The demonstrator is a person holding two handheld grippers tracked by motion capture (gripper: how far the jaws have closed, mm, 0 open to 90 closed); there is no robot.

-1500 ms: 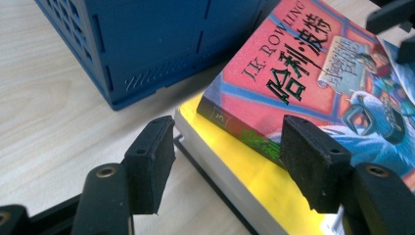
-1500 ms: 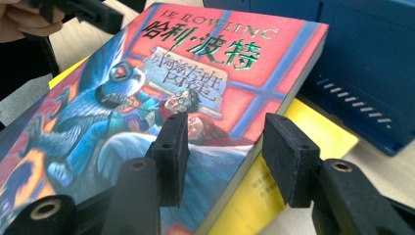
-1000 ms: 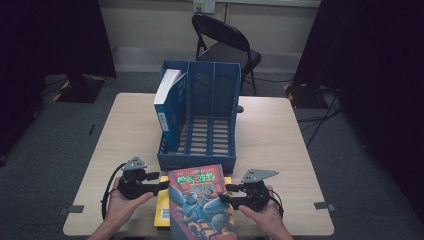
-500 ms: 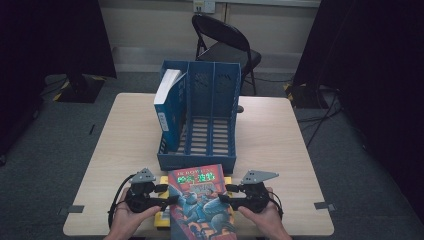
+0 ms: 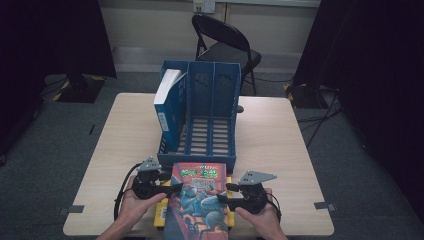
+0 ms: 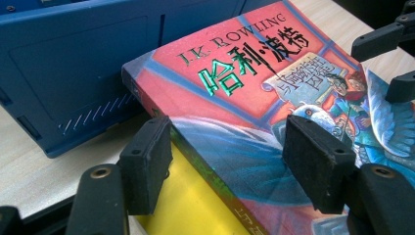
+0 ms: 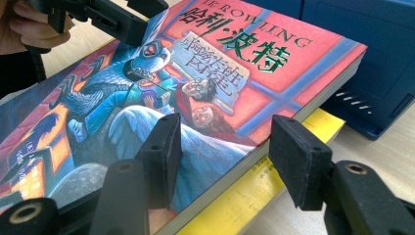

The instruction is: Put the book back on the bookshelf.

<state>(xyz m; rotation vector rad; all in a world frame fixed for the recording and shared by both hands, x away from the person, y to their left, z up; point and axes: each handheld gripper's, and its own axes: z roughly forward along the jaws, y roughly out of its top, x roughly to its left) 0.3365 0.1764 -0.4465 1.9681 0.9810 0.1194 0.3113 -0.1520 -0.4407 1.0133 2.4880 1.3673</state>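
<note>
between the jaws, both sides: red paperback, lying flat on a yellow book, both on the surface
left gripper: one jaw over the cover, the other below the spine edge, against the yellow book; pads stand off the red paperback, released; the jaws have just been opening with the spine edge between them
right gripper: one jaw over the cover, the other beyond the page edge, above the yellow book's border; no pad contact visible, released; the jaws have just been opening with the page edge between them
ahead of the jaws: blue file rack, just beyond the red paperback's far edge; its left slot carries a blue-spined book, the slots to the right are free
step in hand (judged): take hold of the red paperback at both long edges, in order to lift it toward the blue file rack
procedure, lower jaws: slide each lower pad between the red paperback and the yellow book; do not catch the yellow book's cover
procedure, depth: seat the pads well onto the cover, not on the extreme edge, so the block of pages does not sag
procedure, closure: close both sides together, with even pressure
procedure, lift: raise the near edge first; keep the yellow book at rest
risk (judged): uneven grip may fan the pages or drag the lower book along
</note>
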